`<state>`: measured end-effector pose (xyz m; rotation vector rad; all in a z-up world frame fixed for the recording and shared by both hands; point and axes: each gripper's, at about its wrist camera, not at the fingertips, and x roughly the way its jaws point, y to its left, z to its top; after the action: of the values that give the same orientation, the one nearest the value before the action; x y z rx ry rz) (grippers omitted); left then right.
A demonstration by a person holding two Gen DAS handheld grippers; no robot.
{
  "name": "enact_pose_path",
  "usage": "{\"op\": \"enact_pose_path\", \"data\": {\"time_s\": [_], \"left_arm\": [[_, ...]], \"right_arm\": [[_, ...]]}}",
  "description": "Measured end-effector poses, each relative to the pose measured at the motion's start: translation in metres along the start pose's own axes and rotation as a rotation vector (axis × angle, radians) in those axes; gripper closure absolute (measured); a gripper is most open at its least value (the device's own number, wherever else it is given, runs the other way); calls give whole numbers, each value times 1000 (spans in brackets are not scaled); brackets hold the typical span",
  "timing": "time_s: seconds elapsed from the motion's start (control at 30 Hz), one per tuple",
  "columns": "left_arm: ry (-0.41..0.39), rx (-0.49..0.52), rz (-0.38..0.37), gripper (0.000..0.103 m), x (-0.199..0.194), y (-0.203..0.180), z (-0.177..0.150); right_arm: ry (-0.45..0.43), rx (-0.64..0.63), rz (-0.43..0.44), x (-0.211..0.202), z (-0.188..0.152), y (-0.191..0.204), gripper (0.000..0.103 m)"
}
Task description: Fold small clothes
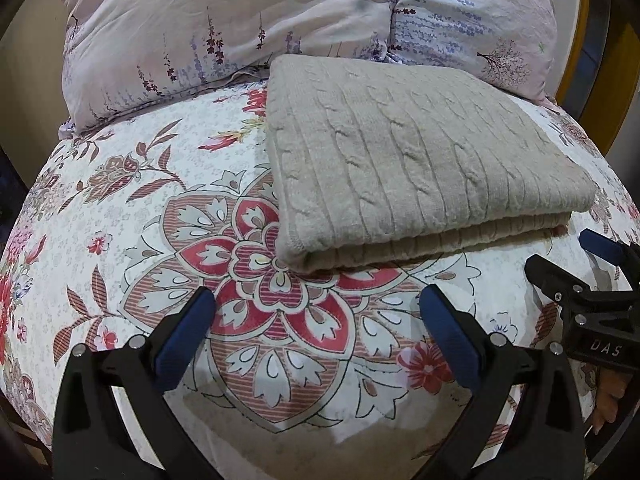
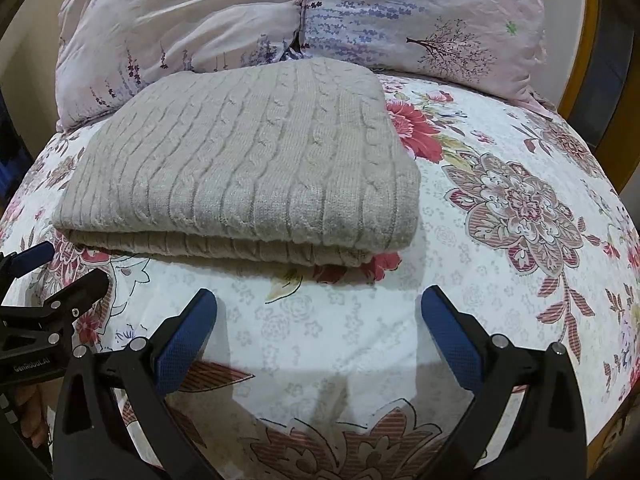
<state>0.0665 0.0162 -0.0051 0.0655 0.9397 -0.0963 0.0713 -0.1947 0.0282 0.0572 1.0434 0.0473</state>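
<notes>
A beige cable-knit sweater [image 1: 416, 160] lies folded into a thick rectangle on the flowered bedsheet [image 1: 160, 216]. It also shows in the right wrist view [image 2: 248, 160], with its folded edge facing me. My left gripper [image 1: 318, 300] is open and empty, just short of the sweater's near left corner. My right gripper [image 2: 319, 300] is open and empty, just short of the sweater's near right corner. The right gripper also shows at the right edge of the left wrist view [image 1: 568, 256], and the left gripper at the left edge of the right wrist view [image 2: 64, 264].
Two pale floral pillows [image 1: 224, 28] [image 2: 424, 16] lie side by side behind the sweater. A yellow wooden frame [image 1: 592, 56] stands at the far right. The bedsheet [image 2: 520, 200] stretches to the right of the sweater.
</notes>
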Motion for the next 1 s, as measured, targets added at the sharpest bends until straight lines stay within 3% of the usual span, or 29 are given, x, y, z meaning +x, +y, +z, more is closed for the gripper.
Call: {"op": "enact_pose_path", "data": {"time_s": [1.0], "left_arm": [[-1,-2,0,2,1,1,0]], "right_arm": [[-10,-2,1,-1,-2,-3,1]]}}
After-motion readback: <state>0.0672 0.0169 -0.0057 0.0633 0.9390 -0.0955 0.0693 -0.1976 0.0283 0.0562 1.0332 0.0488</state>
